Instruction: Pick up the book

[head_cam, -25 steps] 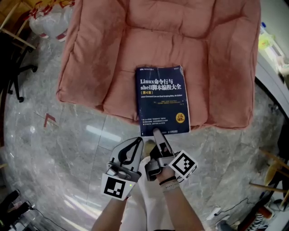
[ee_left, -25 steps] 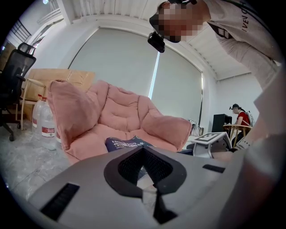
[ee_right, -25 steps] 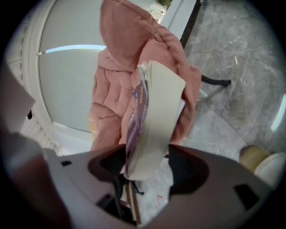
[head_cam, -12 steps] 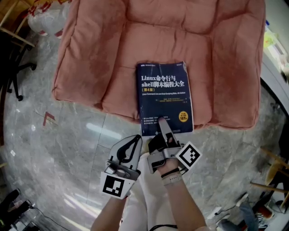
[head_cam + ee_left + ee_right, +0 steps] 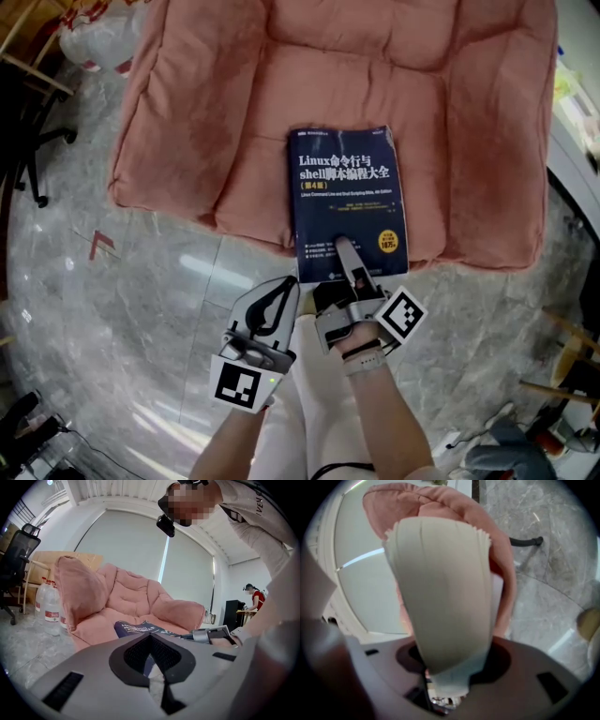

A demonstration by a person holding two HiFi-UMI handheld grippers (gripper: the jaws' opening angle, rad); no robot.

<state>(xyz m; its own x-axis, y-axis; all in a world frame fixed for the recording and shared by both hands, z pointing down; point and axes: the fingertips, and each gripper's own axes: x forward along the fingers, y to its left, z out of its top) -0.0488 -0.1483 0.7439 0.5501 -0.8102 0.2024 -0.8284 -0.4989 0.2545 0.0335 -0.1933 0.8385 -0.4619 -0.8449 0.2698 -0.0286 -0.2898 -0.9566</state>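
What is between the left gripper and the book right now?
Nothing is in the way: the head view shows only a short strip of bare floor between the left gripper and the near edge of the book.

Head cam: steeply down, book (image 5: 349, 202) ahead of jaws. L cam: low, level, book past jaws. R cam: v. close, book between jaws. Shared: book, sofa (image 5: 187, 112).

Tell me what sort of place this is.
Probably an office lounge corner: a pink padded sofa on glossy grey marble floor, a black swivel office chair, and a wide blind-covered window.
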